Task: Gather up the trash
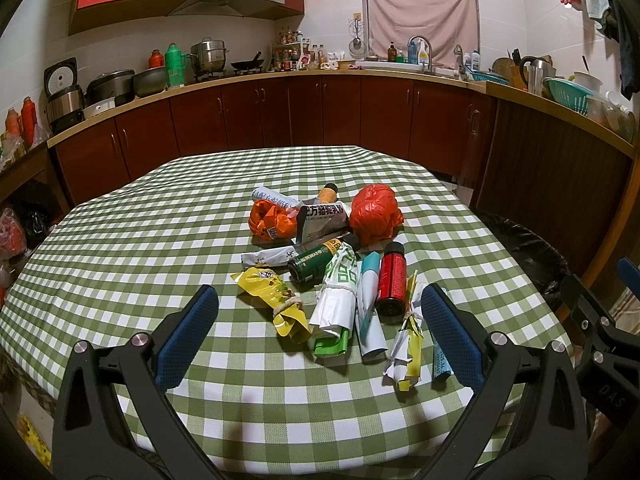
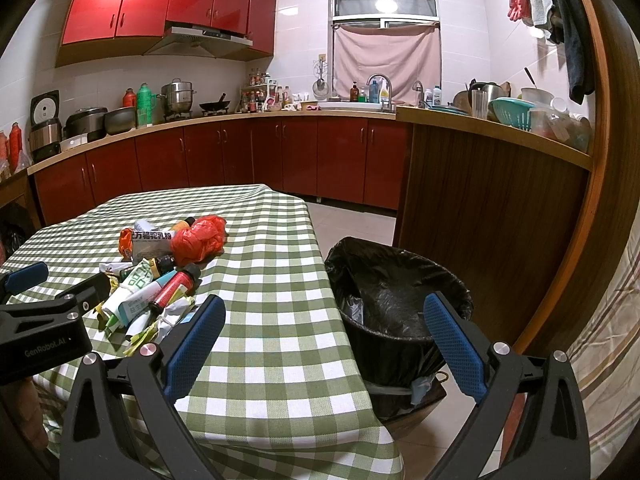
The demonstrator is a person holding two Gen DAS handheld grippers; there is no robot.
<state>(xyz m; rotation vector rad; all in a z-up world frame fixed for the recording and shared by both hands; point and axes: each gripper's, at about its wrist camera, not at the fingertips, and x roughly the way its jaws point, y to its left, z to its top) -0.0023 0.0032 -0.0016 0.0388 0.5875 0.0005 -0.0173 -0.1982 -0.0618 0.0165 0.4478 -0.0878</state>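
- Two crumpled plastic bags are counted on the table (image 1: pixel 120 248): an orange bag (image 1: pixel 272 222) and a red bag (image 1: pixel 376 214).
- Three small bottles are seen: red bottle (image 1: pixel 391 280), green bottle (image 1: pixel 316 262), orange-capped bottle (image 1: pixel 327 193).
- One yellow pouch (image 1: pixel 276 300) is counted.
- One lined trash bin (image 2: pixel 396 300) is seen.
- Several rolled wrappers are present; an exact count cannot be told.

Crumpled wrappers, bags and bottles (image 1: pixel 340 264) lie heaped beside black-lined bin (image 2: pixel 400 292).
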